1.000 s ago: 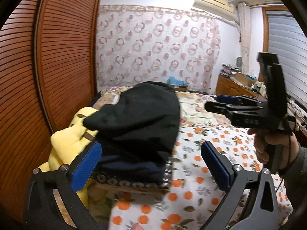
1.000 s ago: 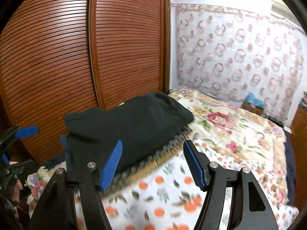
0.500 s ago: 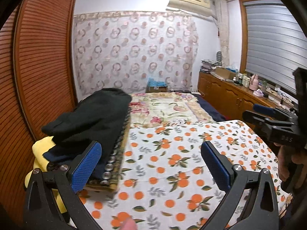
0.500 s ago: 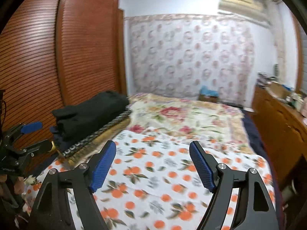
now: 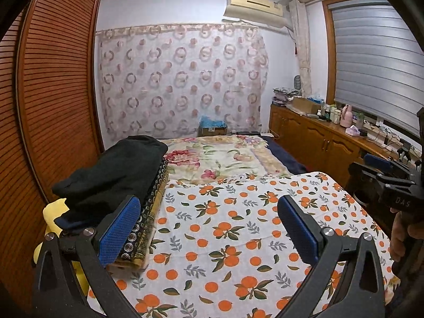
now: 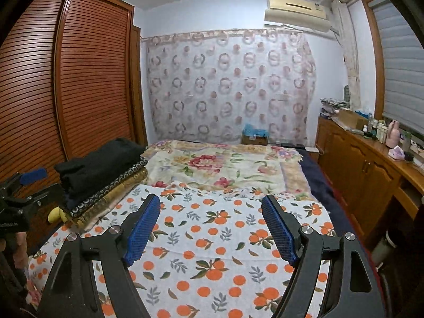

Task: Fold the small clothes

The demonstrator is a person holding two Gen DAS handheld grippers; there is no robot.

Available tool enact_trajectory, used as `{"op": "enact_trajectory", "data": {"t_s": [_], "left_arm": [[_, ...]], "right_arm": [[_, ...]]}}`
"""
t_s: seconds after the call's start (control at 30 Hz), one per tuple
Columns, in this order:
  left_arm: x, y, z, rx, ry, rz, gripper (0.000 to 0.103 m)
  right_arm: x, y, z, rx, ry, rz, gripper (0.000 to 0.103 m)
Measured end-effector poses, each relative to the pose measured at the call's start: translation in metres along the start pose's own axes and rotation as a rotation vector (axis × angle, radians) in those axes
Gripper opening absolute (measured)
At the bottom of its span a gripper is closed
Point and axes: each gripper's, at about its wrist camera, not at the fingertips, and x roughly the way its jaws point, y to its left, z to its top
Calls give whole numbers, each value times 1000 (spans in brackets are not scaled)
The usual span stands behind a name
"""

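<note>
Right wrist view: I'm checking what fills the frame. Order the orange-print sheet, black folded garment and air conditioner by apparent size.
1. orange-print sheet, nearest the camera
2. black folded garment
3. air conditioner, farthest away, so true size is unsure

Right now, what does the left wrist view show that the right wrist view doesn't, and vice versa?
Left wrist only: the right claw at the frame's right edge, and more of the pale yellow soft item under the folded stack.

Right wrist only: the left claw at the frame's left edge, and the wardrobe's top edge.

Both: each view's own claw open and empty, the folded black garment atop the stack, the orange-print white sheet, the floral blanket, and the slatted wooden wardrobe.
</note>
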Motion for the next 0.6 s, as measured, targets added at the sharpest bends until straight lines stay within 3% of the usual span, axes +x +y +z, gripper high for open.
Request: {"op": "enact_trajectory", "data": {"t_s": [0.6], "left_arm": [[2, -3, 0, -2, 12, -1, 103]], "right_arm": [[-6, -7, -5, 16, -15, -33, 80]]}}
